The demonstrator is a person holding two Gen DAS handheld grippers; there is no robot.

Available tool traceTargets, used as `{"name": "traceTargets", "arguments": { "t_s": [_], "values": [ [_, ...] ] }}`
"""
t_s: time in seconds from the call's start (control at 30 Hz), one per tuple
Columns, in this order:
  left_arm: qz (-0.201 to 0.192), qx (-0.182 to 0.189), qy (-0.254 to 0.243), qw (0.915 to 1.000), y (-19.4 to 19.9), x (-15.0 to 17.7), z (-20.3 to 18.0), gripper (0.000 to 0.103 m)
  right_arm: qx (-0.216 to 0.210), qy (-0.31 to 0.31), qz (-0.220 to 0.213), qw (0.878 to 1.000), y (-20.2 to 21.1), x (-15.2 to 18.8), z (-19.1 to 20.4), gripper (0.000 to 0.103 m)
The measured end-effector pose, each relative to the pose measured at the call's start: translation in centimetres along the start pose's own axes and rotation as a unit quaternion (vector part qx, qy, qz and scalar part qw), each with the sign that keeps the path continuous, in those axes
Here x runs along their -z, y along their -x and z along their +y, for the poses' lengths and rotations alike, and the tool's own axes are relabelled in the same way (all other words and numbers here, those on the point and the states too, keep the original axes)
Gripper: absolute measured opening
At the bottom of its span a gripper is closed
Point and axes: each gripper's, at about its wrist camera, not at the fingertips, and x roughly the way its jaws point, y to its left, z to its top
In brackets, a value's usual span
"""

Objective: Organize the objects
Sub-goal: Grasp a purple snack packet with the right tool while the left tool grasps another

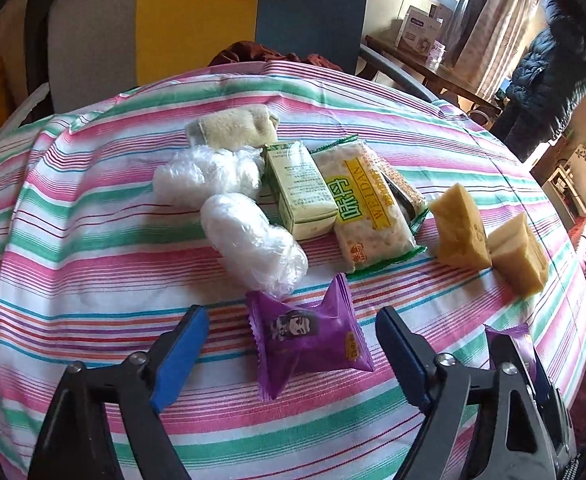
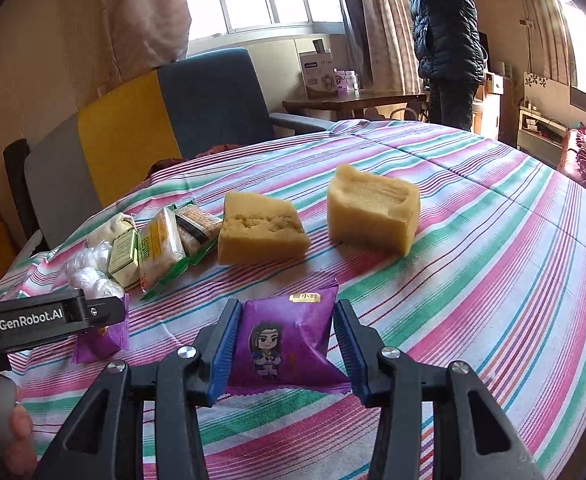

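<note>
A purple snack packet (image 1: pixel 311 338) lies on the striped tablecloth (image 1: pixel 93 208) between the wide-open jaws of my left gripper (image 1: pixel 293 320), touching neither finger. A second purple packet (image 2: pixel 285 342) sits between the jaws of my right gripper (image 2: pixel 287 316), whose blue pads stand right at its two sides. The first packet also shows in the right wrist view (image 2: pixel 99 338), under the left gripper's body. Behind lie two plastic-wrapped bundles (image 1: pixel 253 240), a green-white carton (image 1: pixel 299 188), a WEIDAN snack bag (image 1: pixel 367 204) and two yellow sponge blocks (image 1: pixel 459 228).
A rolled cloth (image 1: pixel 233 124) lies at the back of the row. A yellow, blue and grey chair (image 1: pixel 197 20) stands behind the table. A person in a dark jacket (image 2: pixel 445 32) stands near a wooden side table (image 2: pixel 353 100).
</note>
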Motion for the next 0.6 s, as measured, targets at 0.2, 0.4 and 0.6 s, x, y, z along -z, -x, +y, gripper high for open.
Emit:
{"name": "traceTargets", "arguments": {
  "t_s": [0.2,0.4,0.6],
  "values": [
    [-0.033,-0.018,-0.037,0.9986,-0.3,1.2,-0.5,0.046,-0.003,-0.001,0.003,1.000,-0.2,0.1,0.0,0.048],
    [-0.057,-0.015,-0.053,0.9968,0.2,2.5,-0.1,0.046,-0.004,0.008,-0.004,1.000,0.0,0.1,0.4,0.048],
    [-0.057,-0.016,-0.047,0.9972,1.0,3.5,0.5,0.045,-0.008,0.029,-0.010,1.000,0.3,0.2,1.2,0.048]
  ]
}}
